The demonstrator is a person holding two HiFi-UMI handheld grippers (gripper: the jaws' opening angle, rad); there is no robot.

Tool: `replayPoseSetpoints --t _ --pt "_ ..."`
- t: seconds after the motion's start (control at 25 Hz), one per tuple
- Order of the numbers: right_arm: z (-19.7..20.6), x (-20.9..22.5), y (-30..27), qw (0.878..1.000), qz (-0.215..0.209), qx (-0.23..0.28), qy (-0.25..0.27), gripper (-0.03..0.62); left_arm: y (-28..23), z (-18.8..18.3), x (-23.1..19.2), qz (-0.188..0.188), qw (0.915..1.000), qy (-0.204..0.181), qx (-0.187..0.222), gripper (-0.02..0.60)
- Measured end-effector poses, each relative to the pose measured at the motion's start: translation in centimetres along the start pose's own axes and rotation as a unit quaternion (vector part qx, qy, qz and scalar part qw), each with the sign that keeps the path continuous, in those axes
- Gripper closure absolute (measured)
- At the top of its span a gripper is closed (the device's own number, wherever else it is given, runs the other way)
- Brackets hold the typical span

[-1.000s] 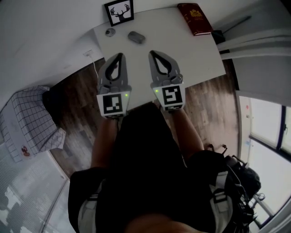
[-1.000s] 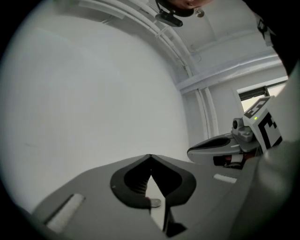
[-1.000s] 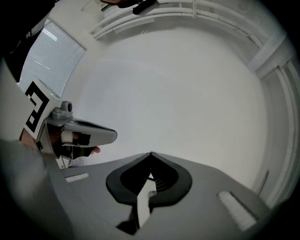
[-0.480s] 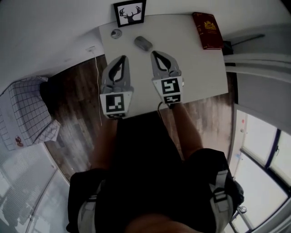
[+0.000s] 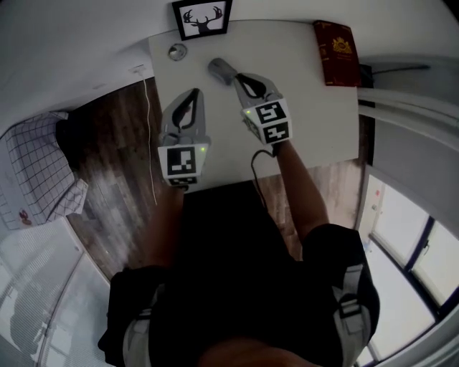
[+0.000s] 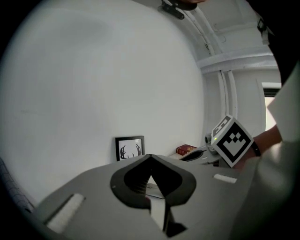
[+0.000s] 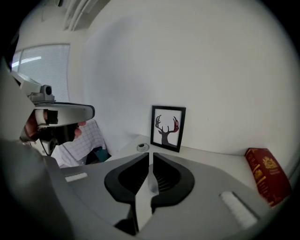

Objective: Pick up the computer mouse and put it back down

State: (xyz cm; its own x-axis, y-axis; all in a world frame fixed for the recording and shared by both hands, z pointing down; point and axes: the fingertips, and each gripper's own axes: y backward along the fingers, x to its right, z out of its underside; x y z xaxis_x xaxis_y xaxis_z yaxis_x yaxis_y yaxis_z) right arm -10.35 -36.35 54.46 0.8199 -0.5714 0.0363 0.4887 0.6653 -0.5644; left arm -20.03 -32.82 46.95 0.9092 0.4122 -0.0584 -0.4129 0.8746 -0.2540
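A grey computer mouse [image 5: 221, 69] lies on the white table [image 5: 315, 107] near its far edge. My right gripper [image 5: 240, 77] reaches over the table, its tips right beside the mouse's near right end. Its jaws are opening and stand a narrow slit apart. In the right gripper view the grey mouse [image 7: 151, 182] shows through that slit, just past the tips of the right gripper [image 7: 150, 155], with nothing pressed between the pads. My left gripper [image 5: 192, 96] hovers over the table's left part, shut and empty, a short way nearer than the mouse.
A framed antler picture [image 5: 203, 18] leans on the wall at the table's back edge. A small round object [image 5: 177, 51] sits left of the mouse. A red book [image 5: 341, 43] lies at the far right. Wooden floor [image 5: 122, 143] and checked cloth [image 5: 32, 172] are to the left.
Both grippers have moved forward over the table. The right one went farther and now has its tips at the mouse. The left trails behind it.
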Motion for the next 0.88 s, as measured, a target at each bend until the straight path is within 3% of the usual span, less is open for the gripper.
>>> replayPoseSetpoints --t 0.28,0.48,0.88 --pt "3.4 2.3 -5.6 0.997 -0.037 -0.062 -0.019 0.454 -2.6 1.4 -0.3 -0.005 0.9998 -0.004 -0.018 0.581" --pt "6.6 3.2 -9.2 0.988 -0.072 -0.123 -0.058 0.388 -3.3 2.2 -0.7 -0.01 0.9995 0.0 -0.031 0.581" --pt "10.0 3.4 -12.6 0.963 -0.149 -0.21 -0.078 0.359 -4.1 3.1 -1.9 -0.012 0.9991 0.0 -0.041 0.581"
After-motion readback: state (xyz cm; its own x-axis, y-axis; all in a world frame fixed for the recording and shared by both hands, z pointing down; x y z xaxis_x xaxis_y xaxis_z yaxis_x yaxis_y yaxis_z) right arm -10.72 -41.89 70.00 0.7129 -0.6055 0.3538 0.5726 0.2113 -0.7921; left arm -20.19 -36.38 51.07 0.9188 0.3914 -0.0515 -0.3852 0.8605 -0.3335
